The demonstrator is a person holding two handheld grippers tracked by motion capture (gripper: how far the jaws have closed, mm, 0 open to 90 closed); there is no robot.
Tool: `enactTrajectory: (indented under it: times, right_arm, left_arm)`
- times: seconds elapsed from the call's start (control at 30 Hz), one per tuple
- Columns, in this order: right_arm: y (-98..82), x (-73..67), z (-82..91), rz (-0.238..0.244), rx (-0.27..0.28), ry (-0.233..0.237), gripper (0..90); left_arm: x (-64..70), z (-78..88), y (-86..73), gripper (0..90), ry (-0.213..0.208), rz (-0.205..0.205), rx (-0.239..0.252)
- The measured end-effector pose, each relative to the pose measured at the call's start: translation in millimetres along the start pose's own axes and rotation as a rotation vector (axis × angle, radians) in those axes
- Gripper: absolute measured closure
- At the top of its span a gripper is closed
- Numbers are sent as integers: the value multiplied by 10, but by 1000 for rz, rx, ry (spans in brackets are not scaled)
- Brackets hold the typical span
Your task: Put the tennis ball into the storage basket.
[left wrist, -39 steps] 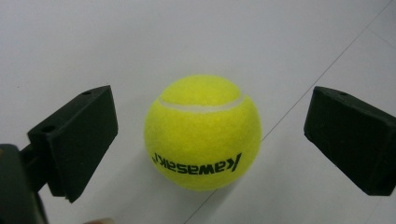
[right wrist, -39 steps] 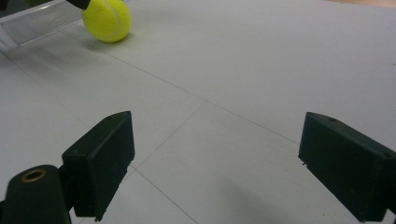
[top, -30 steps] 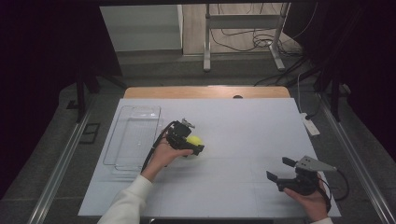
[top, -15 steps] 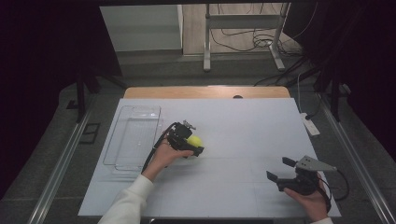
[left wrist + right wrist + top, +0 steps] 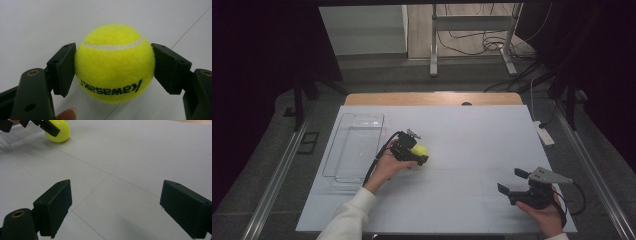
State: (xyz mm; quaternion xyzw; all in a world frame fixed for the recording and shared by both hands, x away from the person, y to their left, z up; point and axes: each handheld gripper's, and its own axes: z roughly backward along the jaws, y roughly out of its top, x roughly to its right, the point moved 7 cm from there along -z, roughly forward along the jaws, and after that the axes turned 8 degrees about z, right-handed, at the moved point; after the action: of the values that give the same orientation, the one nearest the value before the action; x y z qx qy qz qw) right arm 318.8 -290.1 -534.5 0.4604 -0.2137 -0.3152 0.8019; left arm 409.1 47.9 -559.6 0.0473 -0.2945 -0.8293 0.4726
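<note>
On the white desk (image 5: 472,150), near the clear tray (image 5: 354,145), the left hand-held gripper (image 5: 113,67) has just squeezed its jaws onto the yellow ball (image 5: 114,63), so it looks ready to lift; the right hand-held gripper (image 5: 117,207) waits with jaws apart.

In the left gripper view we lose the outer ends of the left gripper (image 5: 113,72) to the bottom corners, and a fingertip (image 5: 66,115) at six o'clock is cut by the lower edge. The tennis ball (image 5: 114,62) hides the counter (image 5: 37,22) beneath it. In the right gripper view the ball's ten o'clock side sits behind a black pad, and the clear tray (image 5: 20,132) runs off the frame. From above, the far right hand (image 5: 544,217) is clipped at the bottom.
</note>
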Motion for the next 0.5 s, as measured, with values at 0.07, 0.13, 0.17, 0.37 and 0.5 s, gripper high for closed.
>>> enactTrajectory:
  times: [0.07, 0.13, 0.17, 0.37, 0.5]
  right_arm:
    - [-1, 2, 0, 0, 0, -1, 109]
    - [-1, 5, 3, 1, -2, -3, 109]
    - [-1, 5, 3, 1, -2, -3, 109]
    - [1, 4, 4, -1, 1, -2, 109]
    - [2, 6, 6, -2, 2, -3, 109]
  left_arm:
    - [1, 2, 1, 264, 4, 0, 1]
    - [2, 5, 3, 265, 7, -1, 3]
    - [-1, 9, 6, 265, 11, -1, 8]
    - [6, 57, 20, 266, 5, 1, 25]
    - [20, 95, 30, 266, -2, -1, 41]
